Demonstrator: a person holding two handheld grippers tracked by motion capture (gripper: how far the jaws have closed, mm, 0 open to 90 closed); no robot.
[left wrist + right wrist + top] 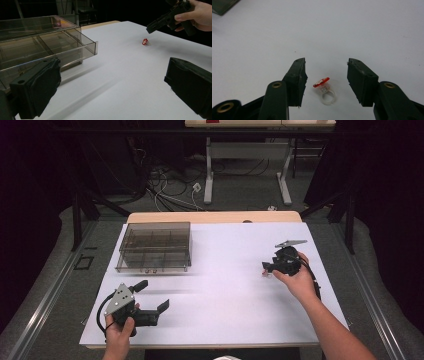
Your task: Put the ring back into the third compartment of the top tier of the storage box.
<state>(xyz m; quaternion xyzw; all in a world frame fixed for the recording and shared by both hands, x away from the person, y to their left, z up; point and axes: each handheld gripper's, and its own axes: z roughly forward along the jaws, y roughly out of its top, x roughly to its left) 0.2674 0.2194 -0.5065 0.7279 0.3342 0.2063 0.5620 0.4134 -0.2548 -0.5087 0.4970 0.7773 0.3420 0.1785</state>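
Observation:
A small clear plastic ring with a red top [324,90] lies on the white table [225,315], towards its right side. My right gripper [326,64] points down at it with one jaw on each side. A gap shows between each pad and the ring, so the gripper is open. From above, the right gripper [270,267] hangs just over the ring [265,274]. My left gripper [154,294] rests near the front left edge, open wide with nothing between its jaws. In the left gripper view the ring [145,41] lies far ahead, under the right gripper [152,26].
A smoky transparent box with several compartments [155,247] stands at the back left of the table, close to my left gripper's left jaw [37,42]. Bare white surface stretches between the box and the ring. Beyond the table are a floor with cables and another table's legs.

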